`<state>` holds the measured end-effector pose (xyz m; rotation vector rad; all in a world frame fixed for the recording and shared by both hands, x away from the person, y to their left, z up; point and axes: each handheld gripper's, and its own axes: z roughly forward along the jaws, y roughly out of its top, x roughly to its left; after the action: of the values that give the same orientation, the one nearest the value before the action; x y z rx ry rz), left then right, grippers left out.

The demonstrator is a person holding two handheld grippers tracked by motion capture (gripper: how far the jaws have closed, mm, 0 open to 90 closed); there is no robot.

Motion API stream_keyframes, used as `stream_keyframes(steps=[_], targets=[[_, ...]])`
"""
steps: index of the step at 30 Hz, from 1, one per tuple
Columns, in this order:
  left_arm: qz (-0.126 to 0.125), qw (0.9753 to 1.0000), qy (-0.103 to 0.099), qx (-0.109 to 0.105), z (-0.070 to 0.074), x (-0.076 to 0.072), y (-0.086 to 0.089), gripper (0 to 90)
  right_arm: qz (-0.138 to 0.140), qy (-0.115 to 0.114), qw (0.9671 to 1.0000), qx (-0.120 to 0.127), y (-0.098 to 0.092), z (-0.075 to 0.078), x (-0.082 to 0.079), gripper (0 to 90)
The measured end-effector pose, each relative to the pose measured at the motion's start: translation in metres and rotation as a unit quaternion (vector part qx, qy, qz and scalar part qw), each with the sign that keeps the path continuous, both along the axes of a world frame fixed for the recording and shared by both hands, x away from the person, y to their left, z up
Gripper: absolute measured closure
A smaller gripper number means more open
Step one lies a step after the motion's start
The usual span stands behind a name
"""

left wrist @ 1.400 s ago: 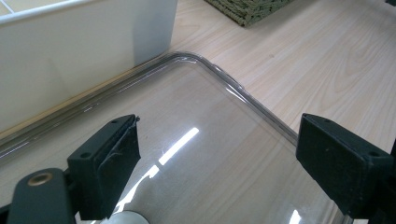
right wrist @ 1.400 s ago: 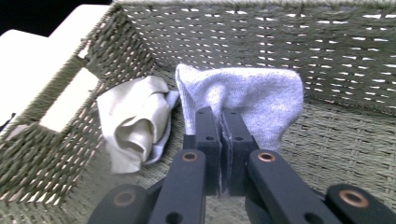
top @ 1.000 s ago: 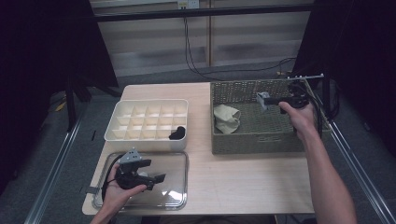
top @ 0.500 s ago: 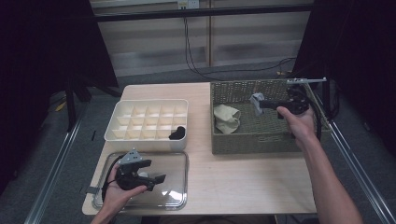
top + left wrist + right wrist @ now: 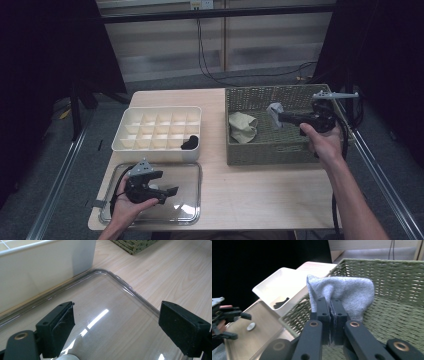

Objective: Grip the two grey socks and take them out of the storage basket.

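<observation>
A grey cloth [image 5: 274, 110] hangs above the green wicker basket [image 5: 280, 154], with my right gripper [image 5: 281, 118] shut on it. In the right gripper view the cloth [image 5: 347, 292] drapes over the closed jaws of that gripper [image 5: 329, 305], and the basket [image 5: 392, 272] lies below. My left gripper [image 5: 167, 184] rests low over a clear plastic lid [image 5: 186, 201] at the front left of the table. Its jaws stand wide apart with nothing between them [image 5: 117, 317], just above the lid [image 5: 107, 302].
A beige cloth [image 5: 242, 126] lies in the basket's left end. A white compartment box [image 5: 157, 148] stands left of the basket, with a black item [image 5: 190, 142] in a front cell. A small silver disc [image 5: 250, 326] sits on the lid.
My right gripper has turned and carried the grey cloth a little to the left above the basket. The left gripper has stayed where it was, open over the lid.
</observation>
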<state>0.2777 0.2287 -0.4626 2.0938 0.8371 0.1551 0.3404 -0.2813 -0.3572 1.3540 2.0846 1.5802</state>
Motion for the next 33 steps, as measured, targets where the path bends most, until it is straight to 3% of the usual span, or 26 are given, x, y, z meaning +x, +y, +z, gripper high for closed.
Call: stream_keyframes(steps=[4,14,23,33], targets=[[-0.011,0.9999,0.007,0.0,0.0,0.0,-0.001,16.6,0.008,-0.006,0.9999,-0.002,0.005,0.002,-0.008,87.8],[-0.014,0.9999,-0.003,-0.002,0.001,0.0,-0.007,15.7,0.033,-0.018,0.9993,0.002,0.021,0.007,-0.026,87.8],[-0.023,0.9995,0.003,-0.023,0.006,-0.003,-0.018,19.0,0.053,-0.028,0.9981,0.014,0.035,0.013,-0.047,87.8],[-0.044,0.9988,-0.01,-0.02,0.015,-0.01,-0.036,23.5,0.079,-0.021,0.9966,0.016,0.053,0.003,-0.07,87.8]])
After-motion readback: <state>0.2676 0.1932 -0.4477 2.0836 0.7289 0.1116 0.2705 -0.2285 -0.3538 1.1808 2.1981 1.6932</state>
